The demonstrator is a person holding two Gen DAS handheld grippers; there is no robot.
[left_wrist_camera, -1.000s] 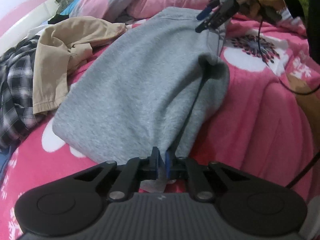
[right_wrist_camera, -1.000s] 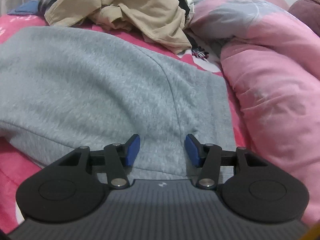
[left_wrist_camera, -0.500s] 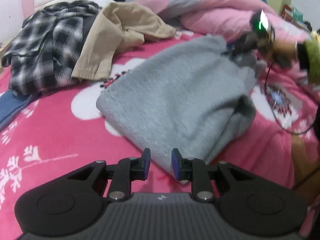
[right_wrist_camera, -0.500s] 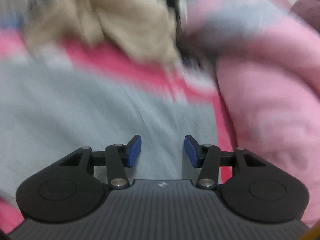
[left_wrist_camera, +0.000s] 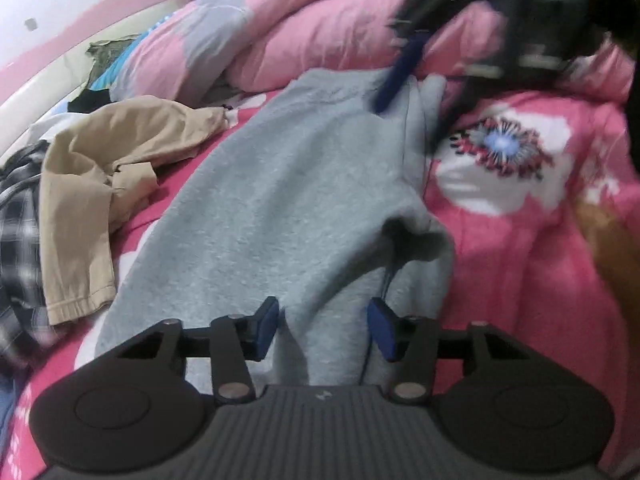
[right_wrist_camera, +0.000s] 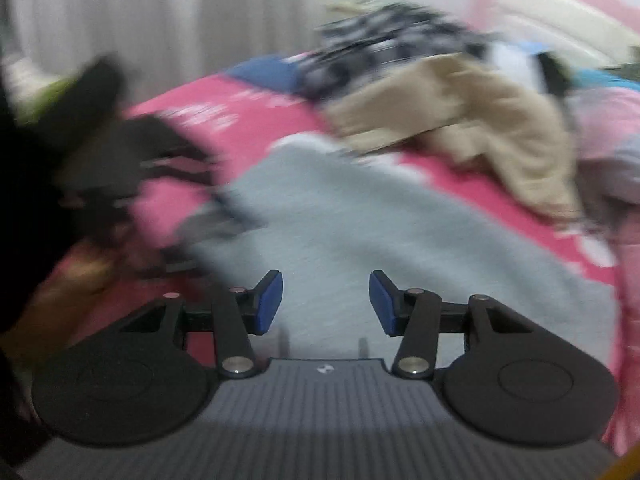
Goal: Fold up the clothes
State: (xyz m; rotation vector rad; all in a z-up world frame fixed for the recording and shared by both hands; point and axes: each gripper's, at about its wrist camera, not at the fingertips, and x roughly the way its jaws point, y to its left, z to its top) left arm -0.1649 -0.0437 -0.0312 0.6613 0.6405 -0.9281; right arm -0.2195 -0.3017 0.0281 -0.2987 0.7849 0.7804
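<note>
The grey sweater (left_wrist_camera: 280, 208) lay folded lengthwise on the pink flowered bedspread (left_wrist_camera: 520, 248), running from the near edge toward the far pillows (left_wrist_camera: 320, 24). Its right edge ended in a bunched fold, with bare bedspread beyond it on the right. Along its left edge a tan garment (left_wrist_camera: 92, 184) lay just beside it, and a plaid shirt (left_wrist_camera: 16, 232) farther left. The left gripper (left_wrist_camera: 324, 326) hovered at the sweater's near hem, its jaws just having been opening; they stood released, the cloth below them and not pinched. The right gripper (right_wrist_camera: 326, 302) stood apart over the sweater's far end, jaws parted and holding nothing. That view was badly blurred, with the other gripper a dark smear at its left.
</note>
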